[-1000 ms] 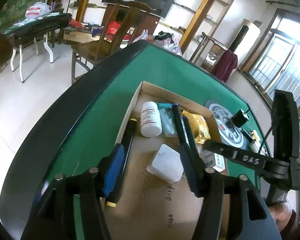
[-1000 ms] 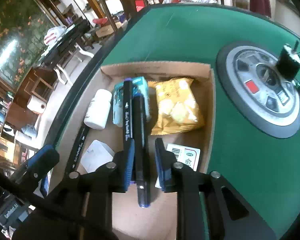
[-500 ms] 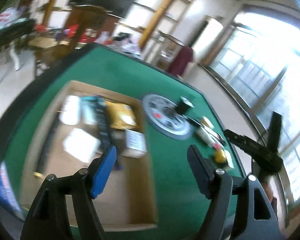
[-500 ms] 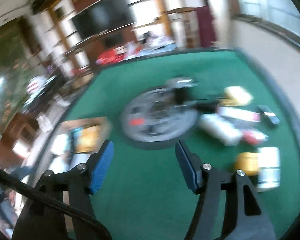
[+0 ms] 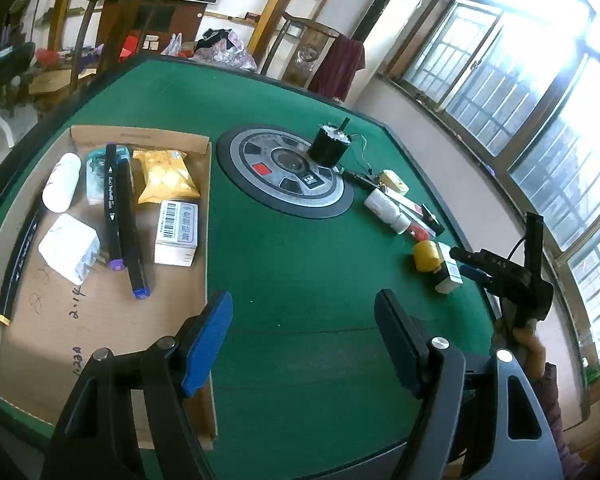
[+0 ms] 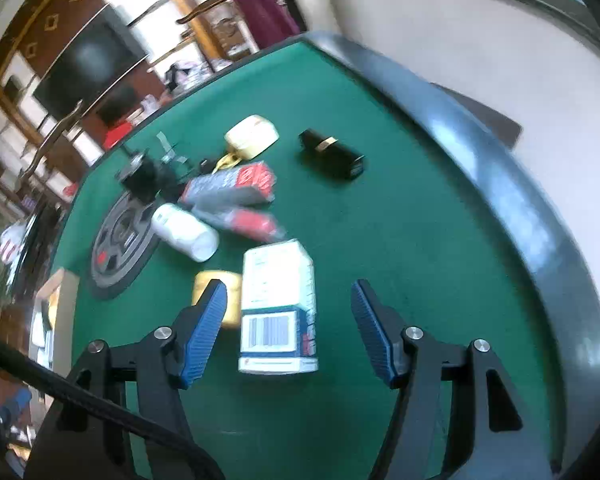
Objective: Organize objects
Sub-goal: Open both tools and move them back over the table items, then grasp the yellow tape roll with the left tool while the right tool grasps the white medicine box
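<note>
Plainly, bare felt (image 5: 300, 280) beside box edge (image 5: 208, 216)

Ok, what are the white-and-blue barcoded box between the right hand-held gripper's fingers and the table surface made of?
White-and-blue barcoded box: likely thin printed cardboard, with sharp folded edges and a slightly glossy face. Green table surface: looks like matte felt or baize, with no glare; its dark rim shines, possibly plastic or lacquer.

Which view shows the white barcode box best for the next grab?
The right wrist view: the white barcode box lies large between the open right gripper fingers. The left wrist view shows it small, partly hidden behind the yellow roll.
</note>
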